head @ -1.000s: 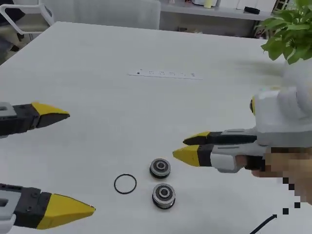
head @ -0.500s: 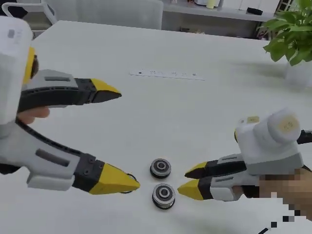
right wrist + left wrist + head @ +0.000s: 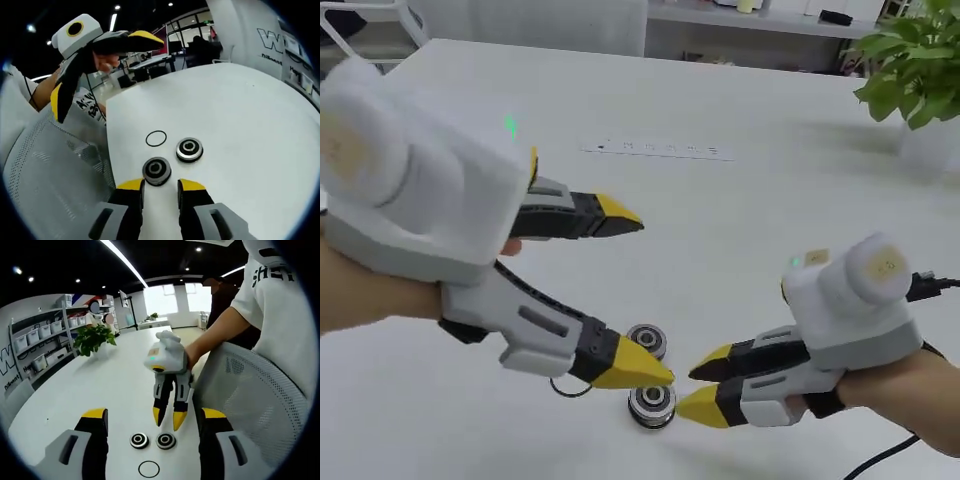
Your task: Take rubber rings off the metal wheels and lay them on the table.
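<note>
Wide-released left tongs [image 3: 655,300] near loose rubber ring [image 3: 156,138], right tongs [image 3: 688,390] released beside nearer metal wheel [image 3: 652,402], plant [image 3: 910,60] beyond

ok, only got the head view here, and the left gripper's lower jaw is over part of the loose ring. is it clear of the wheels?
Observer: Yes. The left gripper view shows the loose ring whole and flat on the table, apart from the far wheel and the near wheel.
Operator: and the near wheel, gripped yet?
Observer: No. In the right gripper view the right gripper is open, and the near wheel sits just ahead of its tips, not gripped.
</note>
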Demonstrator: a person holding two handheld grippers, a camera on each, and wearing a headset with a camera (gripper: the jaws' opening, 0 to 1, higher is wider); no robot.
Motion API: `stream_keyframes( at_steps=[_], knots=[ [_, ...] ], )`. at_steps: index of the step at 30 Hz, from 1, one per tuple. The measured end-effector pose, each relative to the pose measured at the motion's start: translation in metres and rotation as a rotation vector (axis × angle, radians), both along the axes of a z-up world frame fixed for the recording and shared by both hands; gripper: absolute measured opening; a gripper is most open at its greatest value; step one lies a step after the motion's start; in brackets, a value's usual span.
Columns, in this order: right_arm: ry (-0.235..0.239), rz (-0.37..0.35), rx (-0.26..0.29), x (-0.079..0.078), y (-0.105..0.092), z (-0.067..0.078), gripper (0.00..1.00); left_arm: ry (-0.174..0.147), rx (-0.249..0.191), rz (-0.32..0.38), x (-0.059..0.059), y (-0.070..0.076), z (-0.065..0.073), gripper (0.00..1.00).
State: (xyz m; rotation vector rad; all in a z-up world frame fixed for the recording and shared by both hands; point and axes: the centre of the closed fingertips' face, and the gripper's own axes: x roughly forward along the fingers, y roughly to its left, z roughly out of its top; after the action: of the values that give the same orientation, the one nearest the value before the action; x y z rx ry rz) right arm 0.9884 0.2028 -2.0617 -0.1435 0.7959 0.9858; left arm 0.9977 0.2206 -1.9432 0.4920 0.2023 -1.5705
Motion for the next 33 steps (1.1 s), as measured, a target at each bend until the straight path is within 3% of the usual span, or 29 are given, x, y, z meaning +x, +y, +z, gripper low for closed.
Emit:
stream_keyframes(
  at_steps=[3, 5, 11, 12, 14, 17, 19, 22, 24, 27, 30, 33],
  knots=[
    [-0.009, 0.017, -0.022, -0.002, 0.002, -0.003, 0.22, 0.056, -0.017, 0.004, -0.005, -0.006, -0.012, 0.70],
    [-0.010, 0.030, -0.033, -0.003, 0.003, -0.006, 0.22, 0.070, -0.023, 0.003, -0.007, -0.009, -0.019, 0.67],
    [-0.010, 0.054, -0.061, -0.005, 0.006, -0.013, 0.23, 0.066, -0.034, 0.055, -0.005, -0.015, -0.044, 0.55],
    [-0.010, 0.053, -0.063, -0.005, 0.006, -0.013, 0.22, 0.081, -0.033, 0.074, -0.005, -0.016, -0.051, 0.54],
    [-0.020, 0.053, -0.066, -0.005, 0.007, -0.013, 0.22, 0.085, -0.003, 0.042, -0.012, -0.016, -0.060, 0.53],
    [-0.019, 0.052, -0.065, -0.004, 0.008, -0.014, 0.22, 0.078, -0.005, 0.047, -0.013, -0.017, -0.066, 0.49],
    [-0.022, 0.053, -0.067, -0.004, 0.008, -0.014, 0.22, 0.097, 0.025, 0.027, -0.015, -0.016, -0.074, 0.46],
    [-0.028, 0.054, -0.070, -0.003, 0.008, -0.014, 0.21, 0.095, 0.018, 0.046, -0.010, -0.017, -0.076, 0.41],
    [-0.027, 0.054, -0.069, -0.003, 0.008, -0.014, 0.21, 0.122, 0.009, 0.074, -0.006, -0.017, -0.080, 0.37],
    [-0.025, 0.060, -0.078, -0.004, 0.008, -0.016, 0.21, 0.130, 0.035, 0.119, 0.000, -0.013, -0.092, 0.32],
    [-0.025, 0.065, -0.083, -0.005, 0.009, -0.017, 0.21, 0.163, 0.038, 0.149, 0.002, -0.011, -0.098, 0.26],
    [-0.028, 0.070, -0.090, -0.005, 0.008, -0.018, 0.21, 0.141, 0.057, 0.135, 0.000, -0.011, -0.102, 0.22]
  ],
)
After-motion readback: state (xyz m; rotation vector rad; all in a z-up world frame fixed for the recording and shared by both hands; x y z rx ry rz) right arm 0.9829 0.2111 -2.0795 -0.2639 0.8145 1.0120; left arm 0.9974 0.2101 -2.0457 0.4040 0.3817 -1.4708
